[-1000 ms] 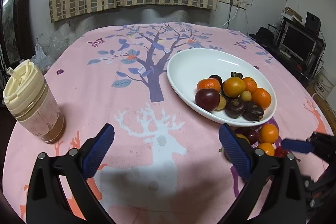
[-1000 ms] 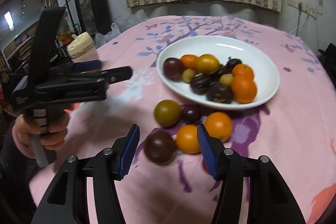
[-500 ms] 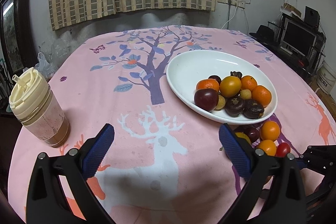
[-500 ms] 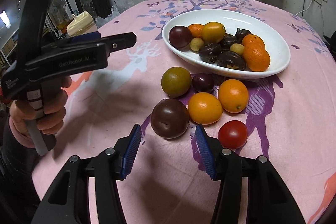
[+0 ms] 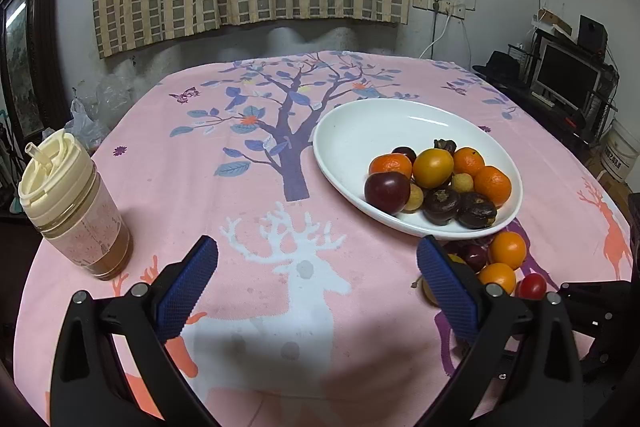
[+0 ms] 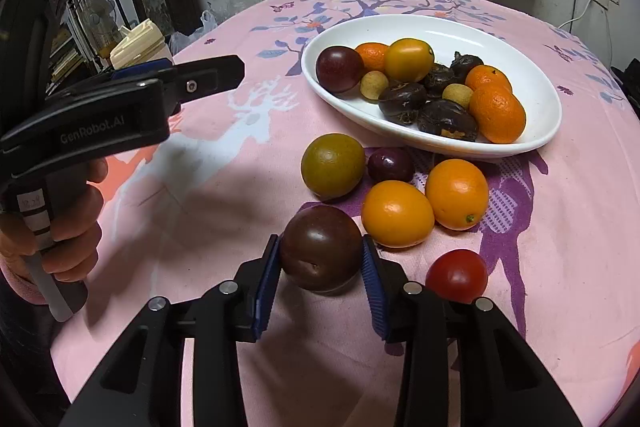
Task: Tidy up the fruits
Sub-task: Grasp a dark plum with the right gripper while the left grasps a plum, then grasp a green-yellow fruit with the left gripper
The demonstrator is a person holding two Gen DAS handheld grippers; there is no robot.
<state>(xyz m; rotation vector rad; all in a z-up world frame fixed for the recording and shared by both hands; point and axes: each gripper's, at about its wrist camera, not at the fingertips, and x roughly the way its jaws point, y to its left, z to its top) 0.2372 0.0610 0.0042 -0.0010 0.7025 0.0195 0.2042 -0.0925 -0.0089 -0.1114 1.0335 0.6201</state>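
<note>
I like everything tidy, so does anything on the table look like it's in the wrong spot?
Yes. Six fruits lie loose on the tablecloth beside the white plate instead of in it, among them a red tomato and a green-brown fruit. The right gripper is shut on a dark plum.

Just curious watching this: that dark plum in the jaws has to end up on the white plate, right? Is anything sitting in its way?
Yes. Loose fruit lies between the dark plum and the white plate: a greenish fruit, a small purple one and two oranges. Lifting it over them would probably avoid contact.
</note>
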